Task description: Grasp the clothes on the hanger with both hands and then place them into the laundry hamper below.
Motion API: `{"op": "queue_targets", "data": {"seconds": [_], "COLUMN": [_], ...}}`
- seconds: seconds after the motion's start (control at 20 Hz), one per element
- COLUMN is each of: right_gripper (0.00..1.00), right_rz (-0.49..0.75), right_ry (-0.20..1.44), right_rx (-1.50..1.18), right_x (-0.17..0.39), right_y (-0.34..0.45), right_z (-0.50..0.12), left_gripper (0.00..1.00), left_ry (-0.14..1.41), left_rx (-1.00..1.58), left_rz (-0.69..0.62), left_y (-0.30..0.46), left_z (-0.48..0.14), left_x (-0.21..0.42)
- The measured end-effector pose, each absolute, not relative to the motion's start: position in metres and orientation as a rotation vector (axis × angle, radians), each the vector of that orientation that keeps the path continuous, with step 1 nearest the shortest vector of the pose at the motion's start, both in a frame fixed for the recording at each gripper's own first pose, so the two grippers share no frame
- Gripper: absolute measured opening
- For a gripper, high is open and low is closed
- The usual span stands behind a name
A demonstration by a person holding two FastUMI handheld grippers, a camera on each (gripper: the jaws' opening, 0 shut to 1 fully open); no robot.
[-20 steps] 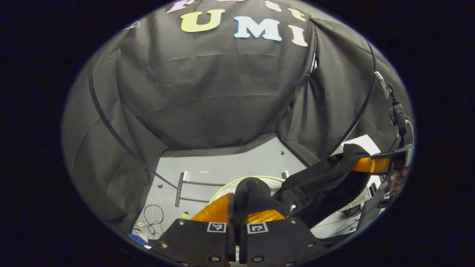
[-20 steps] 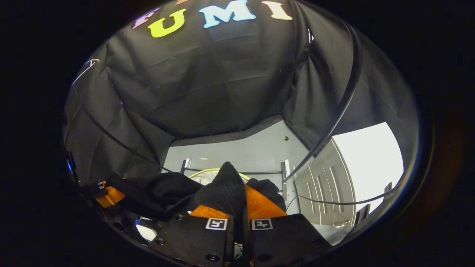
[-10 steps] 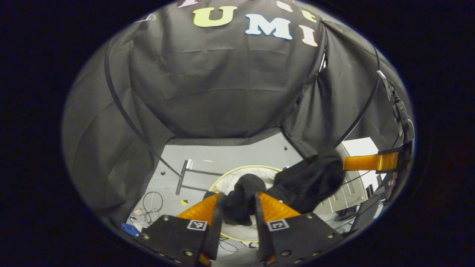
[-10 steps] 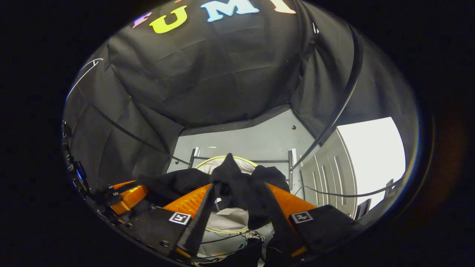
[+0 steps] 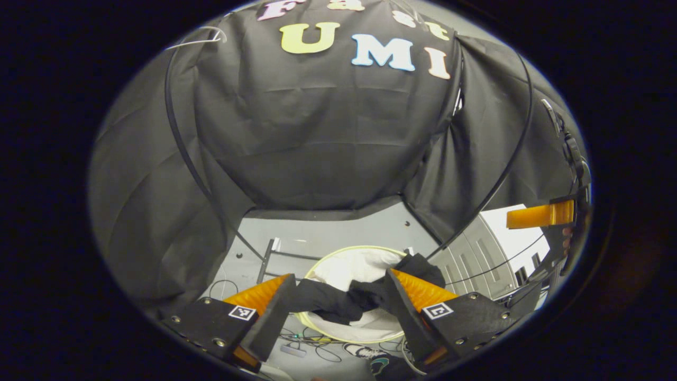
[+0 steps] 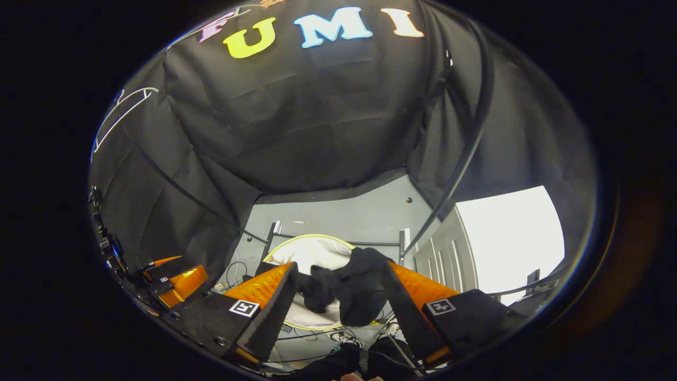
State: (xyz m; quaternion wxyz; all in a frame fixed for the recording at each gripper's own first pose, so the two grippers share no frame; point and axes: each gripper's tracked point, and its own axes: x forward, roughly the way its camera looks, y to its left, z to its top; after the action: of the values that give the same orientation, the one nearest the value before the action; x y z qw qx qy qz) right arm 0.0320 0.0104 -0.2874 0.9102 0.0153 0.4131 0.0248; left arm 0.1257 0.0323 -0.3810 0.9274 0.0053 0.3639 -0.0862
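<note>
Now that both pairs of jaws have swung wide apart from the pinch they held a second ago, neither the left gripper (image 5: 338, 296) nor the right gripper (image 6: 338, 288) has hold of anything. The black garment (image 5: 349, 296) has dropped away from the fingers and lies crumpled across the laundry hamper (image 5: 338, 264), draped over its pale lining, with one fold at about two o'clock reaching the yellow rim; in the right gripper view the cloth (image 6: 349, 291) also sags over the near rim at six o'clock. By my judgement the placing is done, bar perhaps tucking that overhang in. Beyond the hamper, a metal rack base (image 5: 267, 259) stands at ten o'clock on the grey floor (image 5: 328, 233), loose cables (image 5: 222, 288) trail at nine, and a bare wire hanger (image 6: 124, 114) hangs high at ten.
</note>
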Motion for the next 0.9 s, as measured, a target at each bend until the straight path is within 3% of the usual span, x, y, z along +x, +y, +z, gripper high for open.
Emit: {"op": "queue_targets", "data": {"seconds": [0.4,0.9], "right_gripper": [0.98,0.98], "right_rz": [-0.038,-0.021], "right_ry": [0.722,0.555], "right_rx": [0.098,0.113], "right_x": [0.023,0.033], "right_y": [-0.061,-0.161], "right_z": [-0.238,-0.187], "left_gripper": [0.99,0.97], "left_ry": [0.668,0.514], "left_rx": [0.099,0.059], "left_rz": [-0.117,0.053], "left_y": [0.018,-0.061], "left_z": [-0.304,-0.175], "left_x": [0.107,0.103]}}
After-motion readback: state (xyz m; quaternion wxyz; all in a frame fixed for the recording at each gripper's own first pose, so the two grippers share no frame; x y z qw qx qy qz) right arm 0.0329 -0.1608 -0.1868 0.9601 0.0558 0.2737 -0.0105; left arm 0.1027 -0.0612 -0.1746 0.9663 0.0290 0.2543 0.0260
